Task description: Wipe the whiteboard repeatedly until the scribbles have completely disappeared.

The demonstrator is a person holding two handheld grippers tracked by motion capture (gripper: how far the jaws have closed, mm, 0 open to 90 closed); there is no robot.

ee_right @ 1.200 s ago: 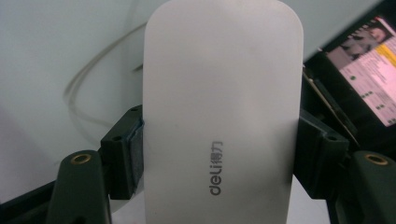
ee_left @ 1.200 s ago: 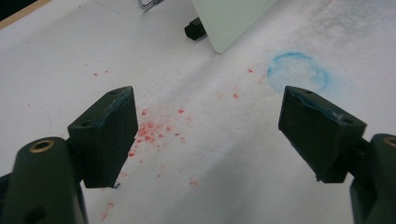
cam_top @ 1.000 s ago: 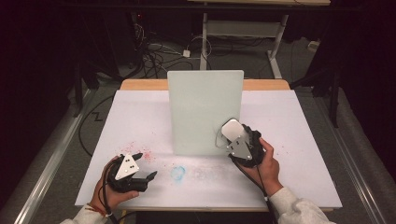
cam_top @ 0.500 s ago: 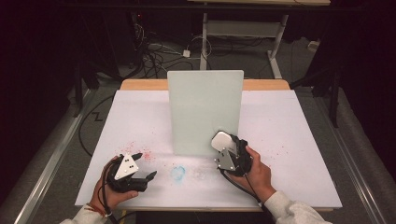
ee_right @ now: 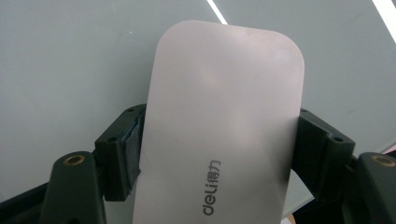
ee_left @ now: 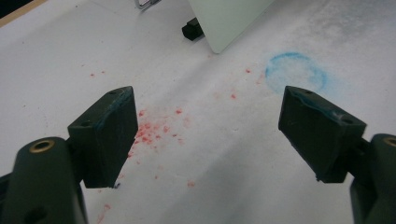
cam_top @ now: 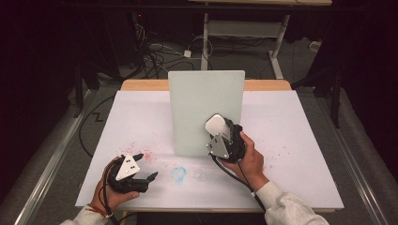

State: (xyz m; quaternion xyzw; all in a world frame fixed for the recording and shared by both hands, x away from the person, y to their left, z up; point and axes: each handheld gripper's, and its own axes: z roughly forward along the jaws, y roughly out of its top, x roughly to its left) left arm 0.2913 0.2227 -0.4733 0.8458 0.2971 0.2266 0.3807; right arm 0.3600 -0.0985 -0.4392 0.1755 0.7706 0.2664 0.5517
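Note:
A pale green-white board (cam_top: 202, 103) stands upright in the middle of the white table (cam_top: 300, 140). My right gripper (cam_top: 218, 132) is shut on a white rounded eraser (cam_top: 216, 124) marked "deli" (ee_right: 219, 135), held flat against the board's lower right part (ee_right: 70, 60). My left gripper (cam_top: 146, 166) rests low at the table's front left, its jaws wide open with nothing between them (ee_left: 212, 126). It points at the bare tabletop in front of the board (ee_left: 229, 18).
A blue ring stain (cam_top: 179, 173) (ee_left: 295, 72) lies on the table in front of the board. Red specks (cam_top: 145, 154) (ee_left: 154, 128) are scattered by the left gripper. A black foot (ee_left: 191, 30) props the board. Cables and a desk frame (cam_top: 244, 28) lie beyond the table.
My right gripper with the eraser has moved left across the board's lower part, dipping down and then rising again. The left gripper has stayed put and open.

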